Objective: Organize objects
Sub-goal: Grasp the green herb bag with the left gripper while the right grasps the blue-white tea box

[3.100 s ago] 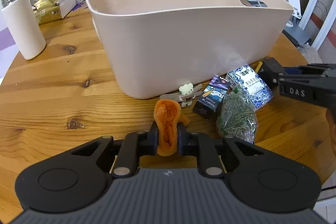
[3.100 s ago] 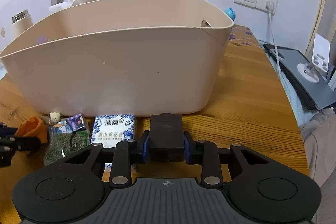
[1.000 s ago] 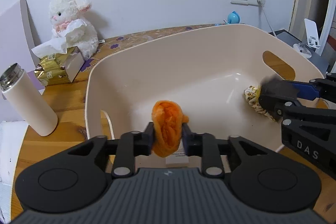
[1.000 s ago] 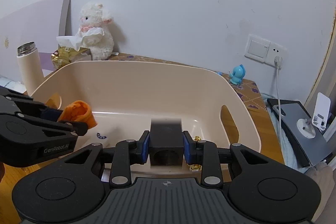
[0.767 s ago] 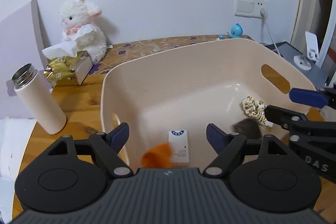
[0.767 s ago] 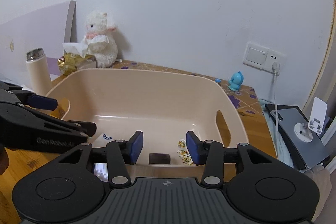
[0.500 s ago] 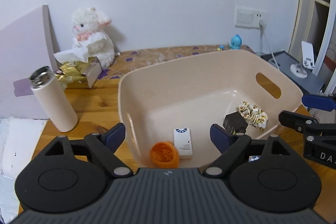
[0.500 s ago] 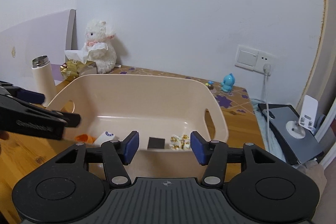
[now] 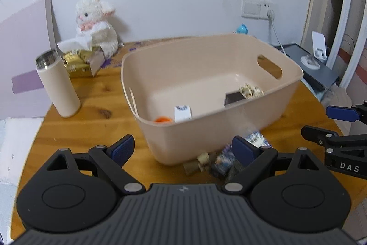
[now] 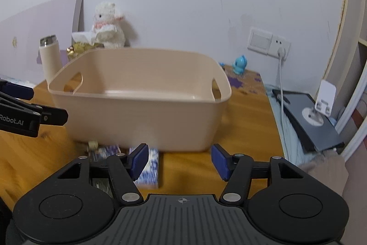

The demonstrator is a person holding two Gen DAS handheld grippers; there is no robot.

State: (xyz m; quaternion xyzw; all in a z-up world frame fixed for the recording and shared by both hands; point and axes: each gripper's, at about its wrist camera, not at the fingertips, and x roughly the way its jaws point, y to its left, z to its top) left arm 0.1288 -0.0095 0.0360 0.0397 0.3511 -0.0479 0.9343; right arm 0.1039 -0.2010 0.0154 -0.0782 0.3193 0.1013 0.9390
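Both grippers, L [image 9: 183, 148] & R [image 10: 179, 159], jaws wide, empty, near beige bin [image 9: 206, 130]

Black left gripper [image 9: 182, 149], blue-padded jaws, silver screws, ribbed grey housing

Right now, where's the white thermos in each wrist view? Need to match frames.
Left wrist: white thermos at left, upright on the table, left of the beige bin.
Right wrist: white thermos at upper left, behind the bin's left corner.
Shared landmark: plush lamb against the wall, right of the thermos in both.
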